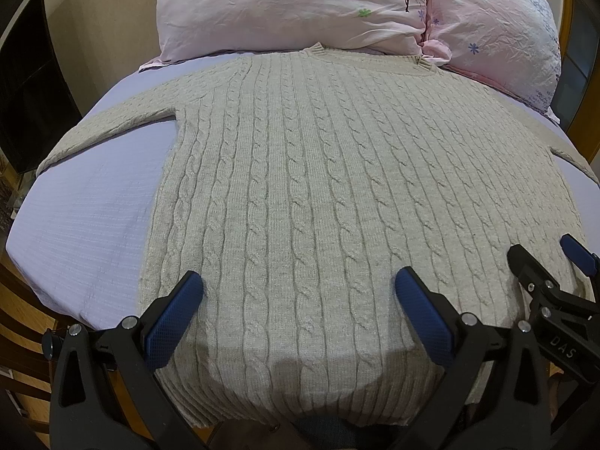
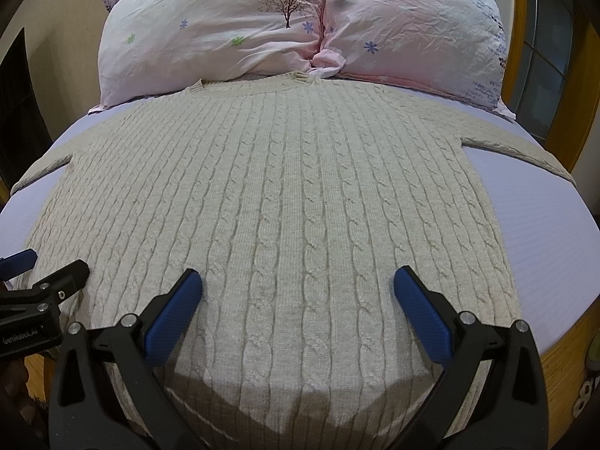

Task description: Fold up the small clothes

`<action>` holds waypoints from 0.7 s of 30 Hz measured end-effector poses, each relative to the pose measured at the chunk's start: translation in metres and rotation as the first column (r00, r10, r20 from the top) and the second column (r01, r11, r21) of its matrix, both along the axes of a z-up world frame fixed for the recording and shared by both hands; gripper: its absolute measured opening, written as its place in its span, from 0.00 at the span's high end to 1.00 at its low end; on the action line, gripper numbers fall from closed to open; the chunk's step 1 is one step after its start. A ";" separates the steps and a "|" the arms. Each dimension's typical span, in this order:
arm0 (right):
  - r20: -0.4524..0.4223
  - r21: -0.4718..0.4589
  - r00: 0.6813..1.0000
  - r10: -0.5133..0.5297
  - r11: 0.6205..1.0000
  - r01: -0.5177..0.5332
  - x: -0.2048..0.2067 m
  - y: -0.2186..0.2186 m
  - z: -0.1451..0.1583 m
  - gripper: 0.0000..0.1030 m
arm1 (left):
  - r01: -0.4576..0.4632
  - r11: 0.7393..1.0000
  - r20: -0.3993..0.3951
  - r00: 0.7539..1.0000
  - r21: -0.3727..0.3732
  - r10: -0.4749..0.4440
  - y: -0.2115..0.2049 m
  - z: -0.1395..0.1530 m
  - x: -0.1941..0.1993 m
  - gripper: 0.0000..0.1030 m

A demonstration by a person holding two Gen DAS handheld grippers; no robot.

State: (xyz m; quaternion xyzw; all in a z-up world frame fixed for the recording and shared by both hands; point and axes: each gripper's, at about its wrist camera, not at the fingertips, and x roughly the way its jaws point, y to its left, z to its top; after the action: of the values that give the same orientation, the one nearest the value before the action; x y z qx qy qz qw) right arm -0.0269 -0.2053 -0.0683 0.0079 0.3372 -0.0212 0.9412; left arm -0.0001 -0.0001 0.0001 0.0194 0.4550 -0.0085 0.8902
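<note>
Left gripper [image 1: 299, 288]: jaws spread wide, holding nothing, poised over the hem end of the cable-knit sweater [image 1: 330, 172]. Right gripper [image 2: 298, 288]: likewise wide apart and empty, beside the left one over the same hem.

The sweater lies flat and fully spread on the lavender bed sheet [image 1: 93, 202], collar [image 2: 300, 77] touching the pink pillows [image 2: 225, 26], left sleeve [image 1: 112, 122] and right sleeve [image 2: 525, 150] both extended outward.

Assessment: no fold is made. Sleeve folds and body fold all remain.

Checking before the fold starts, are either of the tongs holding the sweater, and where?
Nothing is held. Left tongs and right tongs are both open above the sweater near its hem.
</note>
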 end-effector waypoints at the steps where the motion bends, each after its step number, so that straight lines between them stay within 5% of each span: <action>1: 0.000 0.000 1.000 -0.001 1.000 0.001 0.000 -0.001 0.000 0.02 | 0.000 1.000 0.000 1.000 0.000 0.000 0.000 0.000 0.000 0.01; 21: 0.009 0.000 1.000 -0.002 1.000 0.002 0.001 0.000 0.001 0.02 | 0.000 1.000 0.001 1.000 0.000 0.000 0.000 0.000 0.000 0.01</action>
State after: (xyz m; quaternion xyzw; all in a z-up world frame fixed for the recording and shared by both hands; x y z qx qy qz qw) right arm -0.0256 -0.2057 -0.0676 0.0082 0.3329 -0.0224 0.9426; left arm -0.0001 -0.0001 0.0001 0.0193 0.4548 -0.0084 0.8904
